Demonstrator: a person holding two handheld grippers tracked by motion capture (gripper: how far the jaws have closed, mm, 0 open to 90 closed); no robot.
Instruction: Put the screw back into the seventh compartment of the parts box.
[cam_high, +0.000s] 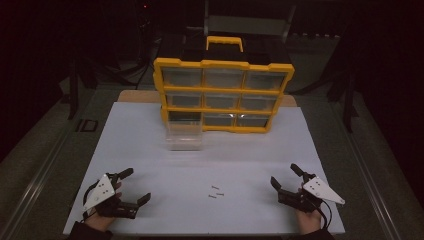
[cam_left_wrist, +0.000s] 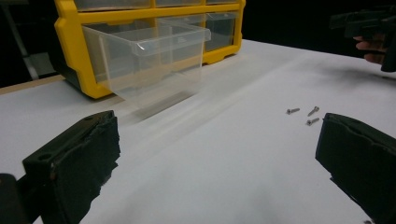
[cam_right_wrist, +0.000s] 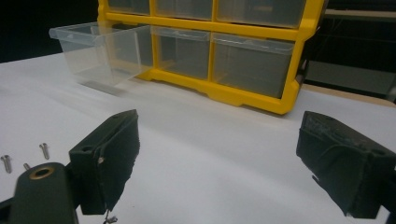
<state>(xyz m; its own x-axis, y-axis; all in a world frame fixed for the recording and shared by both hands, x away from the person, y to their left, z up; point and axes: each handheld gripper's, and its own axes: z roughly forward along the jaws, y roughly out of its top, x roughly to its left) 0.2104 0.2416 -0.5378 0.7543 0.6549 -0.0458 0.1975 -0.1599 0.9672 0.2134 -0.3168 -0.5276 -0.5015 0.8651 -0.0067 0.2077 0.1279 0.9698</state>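
A yellow organizer with clear drawers stands at the back of the white table. Its bottom-left clear drawer is pulled out onto the table, also seen as drawer and drawer. Three small screws lie in the front middle, screws between the hands. My left gripper rests open at the front left, nothing between its jaws. My right gripper rests open at the front right, jaws wide apart and empty. Screws lie to its left.
The organizer has a yellow handle on top. Dark floor and stands surround the table. The other hand's gripper shows far off in the left gripper view.
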